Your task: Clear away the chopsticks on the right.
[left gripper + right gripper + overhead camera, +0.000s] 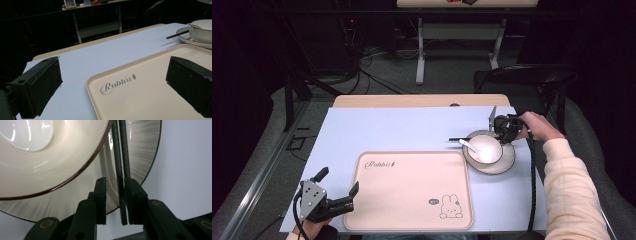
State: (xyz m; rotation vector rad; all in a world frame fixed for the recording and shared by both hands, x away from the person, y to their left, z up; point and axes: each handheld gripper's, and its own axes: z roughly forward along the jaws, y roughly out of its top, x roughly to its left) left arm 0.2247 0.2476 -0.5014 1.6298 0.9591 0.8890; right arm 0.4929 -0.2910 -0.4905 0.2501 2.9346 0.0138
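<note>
The right gripper rises from the bottom centre of the frame, jaws parted a little; two dark chopsticks run between them toward the top, lying against the right-hand jaw; a white bowl fills the upper left, sitting on a ribbed plate; pale tabletop at right.

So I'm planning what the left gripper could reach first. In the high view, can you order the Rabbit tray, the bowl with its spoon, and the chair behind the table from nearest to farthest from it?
From the left gripper, at the table's near left corner:
1. Rabbit tray, right beside its fingers, front centre.
2. Bowl on its plate, right side, across the tray.
3. Chair, beyond the table's far right edge.
</note>
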